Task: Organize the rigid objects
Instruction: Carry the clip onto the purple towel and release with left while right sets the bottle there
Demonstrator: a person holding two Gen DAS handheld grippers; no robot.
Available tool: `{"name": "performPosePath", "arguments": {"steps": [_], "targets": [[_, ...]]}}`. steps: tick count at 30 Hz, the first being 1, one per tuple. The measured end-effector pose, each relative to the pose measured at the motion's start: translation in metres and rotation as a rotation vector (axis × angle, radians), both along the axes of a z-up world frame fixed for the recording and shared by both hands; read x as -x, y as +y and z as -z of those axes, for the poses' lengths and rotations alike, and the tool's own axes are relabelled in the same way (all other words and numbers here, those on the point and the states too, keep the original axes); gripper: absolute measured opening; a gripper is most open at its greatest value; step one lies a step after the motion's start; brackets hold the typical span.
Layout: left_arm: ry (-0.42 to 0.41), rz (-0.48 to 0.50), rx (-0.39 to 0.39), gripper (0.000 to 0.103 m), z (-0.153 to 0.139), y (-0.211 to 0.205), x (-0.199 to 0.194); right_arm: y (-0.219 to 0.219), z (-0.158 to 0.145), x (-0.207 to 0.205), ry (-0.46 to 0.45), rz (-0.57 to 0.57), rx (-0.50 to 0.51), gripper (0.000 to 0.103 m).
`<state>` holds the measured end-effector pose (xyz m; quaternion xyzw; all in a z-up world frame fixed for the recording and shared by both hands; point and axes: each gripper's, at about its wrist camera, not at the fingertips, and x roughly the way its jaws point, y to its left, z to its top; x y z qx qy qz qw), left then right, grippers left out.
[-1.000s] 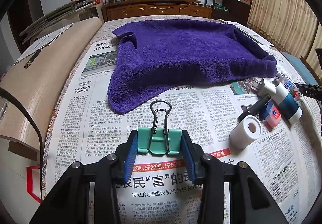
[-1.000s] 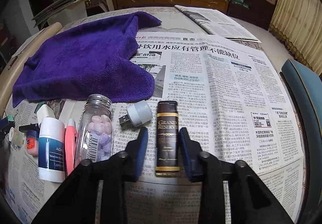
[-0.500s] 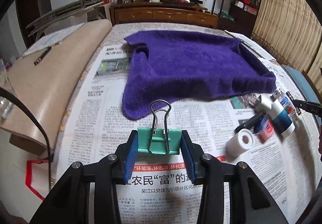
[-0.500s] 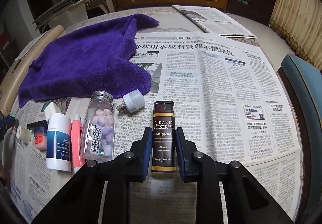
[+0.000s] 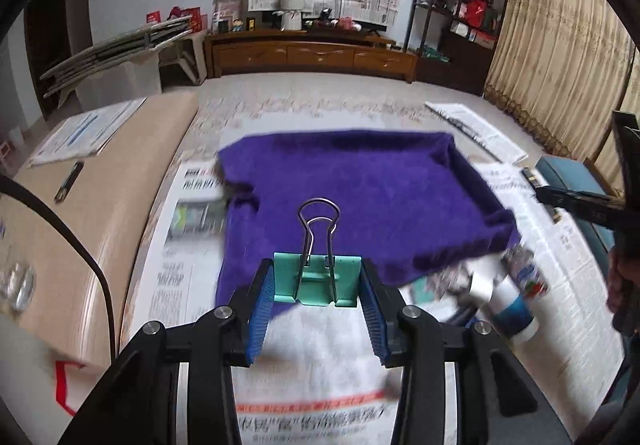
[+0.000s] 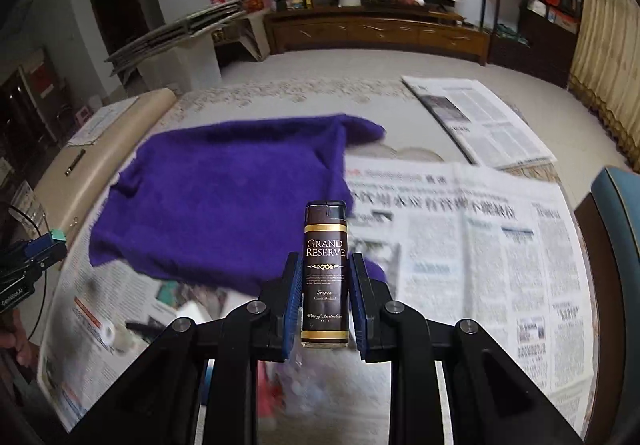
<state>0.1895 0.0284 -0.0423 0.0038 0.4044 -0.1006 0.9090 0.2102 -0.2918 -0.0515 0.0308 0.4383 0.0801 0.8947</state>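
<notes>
The left tool (image 5: 316,299) pinches a green clip (image 5: 316,279), held in the air over the purple towel (image 5: 360,205) and newspaper (image 5: 316,357). The right tool (image 6: 325,299) pinches a lighter (image 6: 325,277) upright above the desk (image 6: 288,93).

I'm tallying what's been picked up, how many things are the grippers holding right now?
2. A green binder clip in the left gripper, a brown lighter in the right gripper.

Teal clip (image 5: 316,279), brown lighter (image 6: 325,273), seemingly aloft
</notes>
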Motion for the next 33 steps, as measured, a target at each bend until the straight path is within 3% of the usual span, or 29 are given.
{"name": "performPosePath", "arguments": {"steps": [6,10,21,33], "targets": [[-0.022,0.016,0.006,0.039,-0.013,-0.011,-0.04,0.023,-0.001,-0.038,0.006,-0.028,-0.038,0.023],[-0.005,0.024,0.019,0.039,-0.008,-0.019,-0.069,0.036,0.009,-0.064,0.028,-0.04,-0.045,0.023],[0.091,0.041,0.012,0.04,0.05,-0.041,-0.135,0.062,0.058,-0.121,0.131,-0.055,-0.001,0.023],[0.204,0.041,-0.063,0.04,0.088,-0.049,-0.147,0.069,0.081,-0.128,0.183,-0.087,0.073,0.023]]}}
